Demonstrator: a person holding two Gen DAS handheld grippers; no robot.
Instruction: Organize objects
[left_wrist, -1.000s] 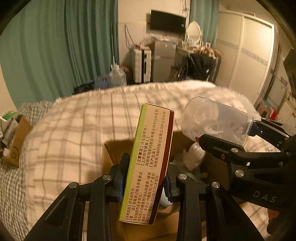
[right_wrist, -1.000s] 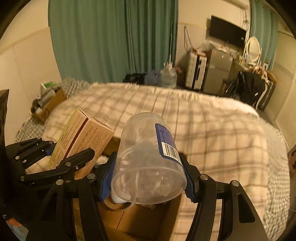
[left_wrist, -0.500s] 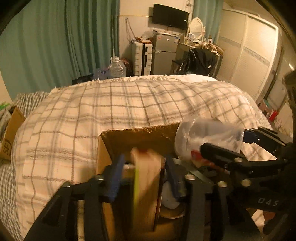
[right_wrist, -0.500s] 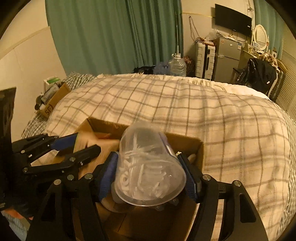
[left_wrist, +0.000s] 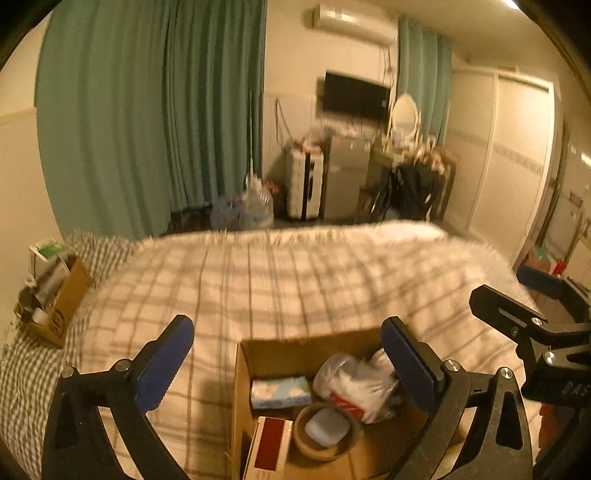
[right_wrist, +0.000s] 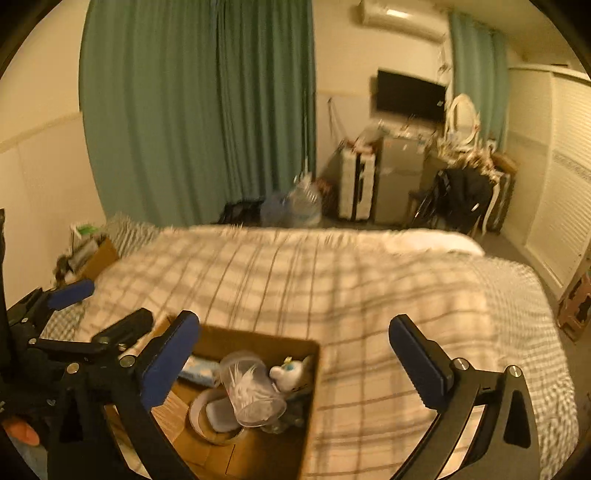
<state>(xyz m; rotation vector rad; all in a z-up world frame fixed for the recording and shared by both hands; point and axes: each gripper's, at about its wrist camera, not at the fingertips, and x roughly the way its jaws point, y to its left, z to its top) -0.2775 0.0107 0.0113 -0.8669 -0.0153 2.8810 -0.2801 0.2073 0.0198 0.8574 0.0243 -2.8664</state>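
1. The cardboard box (left_wrist: 243, 373) is set on the plaid blanket (left_wrist: 295, 280), seemingly as the collecting place; the medicine carton (left_wrist: 269, 443) and the clear jar (right_wrist: 251, 391) are seen lying inside it
2. The left gripper (left_wrist: 288, 354) is held above the box, jaws spread wide, nothing grasped
3. The right gripper (right_wrist: 295, 350) is likewise spread wide and empty

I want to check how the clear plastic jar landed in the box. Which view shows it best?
The right wrist view: the clear plastic jar lies tipped in the cardboard box, its open-looking end and white contents facing the camera. In the left wrist view, the jar is blurrier, partly hidden behind a finger of the left hand-held gripper.
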